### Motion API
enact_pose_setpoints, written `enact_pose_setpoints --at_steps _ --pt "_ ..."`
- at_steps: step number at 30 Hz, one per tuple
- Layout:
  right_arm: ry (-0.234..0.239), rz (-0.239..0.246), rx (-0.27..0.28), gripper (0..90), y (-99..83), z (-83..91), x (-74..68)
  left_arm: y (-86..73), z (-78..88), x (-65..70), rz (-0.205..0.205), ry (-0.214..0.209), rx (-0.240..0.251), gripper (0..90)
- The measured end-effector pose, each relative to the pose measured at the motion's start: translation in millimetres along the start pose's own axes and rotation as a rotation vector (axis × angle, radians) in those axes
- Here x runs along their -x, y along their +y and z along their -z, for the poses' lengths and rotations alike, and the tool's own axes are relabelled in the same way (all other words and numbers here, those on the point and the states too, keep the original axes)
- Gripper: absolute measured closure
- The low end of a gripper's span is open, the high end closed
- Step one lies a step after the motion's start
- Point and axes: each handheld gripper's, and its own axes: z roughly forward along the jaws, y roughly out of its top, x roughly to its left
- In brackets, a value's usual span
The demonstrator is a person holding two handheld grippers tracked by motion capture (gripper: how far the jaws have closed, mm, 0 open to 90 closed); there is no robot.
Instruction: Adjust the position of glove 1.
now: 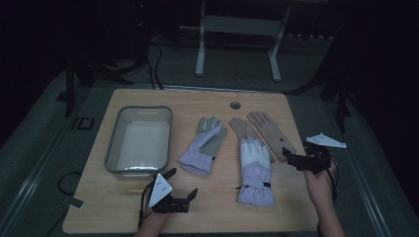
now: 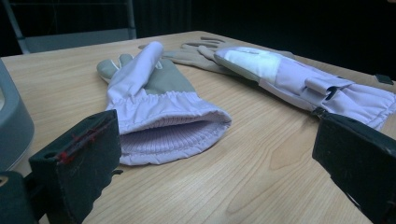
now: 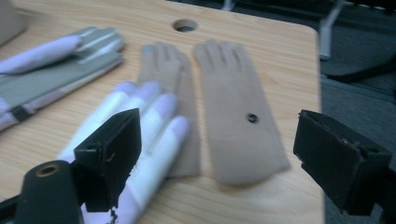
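Note:
Several gloves lie on the wooden table [image 1: 148,207]. A lavender glove with a grey palm [image 1: 203,145] [image 2: 159,107] [image 3: 51,70] sits mid-table, cuff towards me. Right of it lies a lavender and white glove [image 1: 254,170] [image 2: 299,79] [image 3: 149,135], partly over a tan glove [image 1: 239,127] [image 3: 168,65]. A second tan glove [image 1: 269,134] [image 3: 238,121] lies flat beside that. My left gripper [image 1: 181,183] [image 2: 215,140] is open, low over the table just before the grey-palmed glove's cuff. My right gripper [image 1: 289,156] [image 3: 219,144] is open at the second tan glove's cuff end.
A grey rectangular bin [image 1: 138,140] [image 2: 14,121] stands at the table's left, with nothing seen inside. A round hole [image 1: 235,105] [image 3: 185,24] is in the table near its far edge. Beyond the table, a white frame's legs [image 1: 237,44] stand on dark floor.

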Motion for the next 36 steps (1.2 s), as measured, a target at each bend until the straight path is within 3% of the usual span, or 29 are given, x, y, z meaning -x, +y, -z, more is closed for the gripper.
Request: enact_pose_setpoints --at_steps 6,8,10,15,25,29,36 --pt "0.035 0.051 0.007 14.0 19.6 -6.1 -20.6 0.1 -0.1 -0.1 -0.003 -0.001 -0.001 1.6" --pt "0.068 0.055 -0.004 13.5 26.1 -9.5 -27.2 0.1 -0.2 -0.2 0.001 -0.002 -0.002 1.6" --pt "0.071 0.063 -0.015 13.8 33.0 -13.8 -34.9 0.1 -0.2 -0.4 0.002 -0.003 -0.002 1.6" --pt "0.145 0.106 -0.03 13.8 46.9 -25.0 -55.0 0.1 -0.3 0.0 -0.001 -0.007 -0.002 1.6" --pt "0.284 0.202 -0.095 14.4 65.9 -57.6 -93.9 0.2 -0.5 0.1 -0.002 -0.015 -0.003 1.6" --pt "0.336 0.219 -0.125 14.8 71.1 -71.8 -108.0 0.3 -0.4 0.1 -0.001 -0.017 -0.006 1.6" --pt "0.369 0.245 -0.168 14.7 79.9 -95.9 -130.0 0.3 -0.7 0.3 -0.003 -0.02 -0.006 1.6"
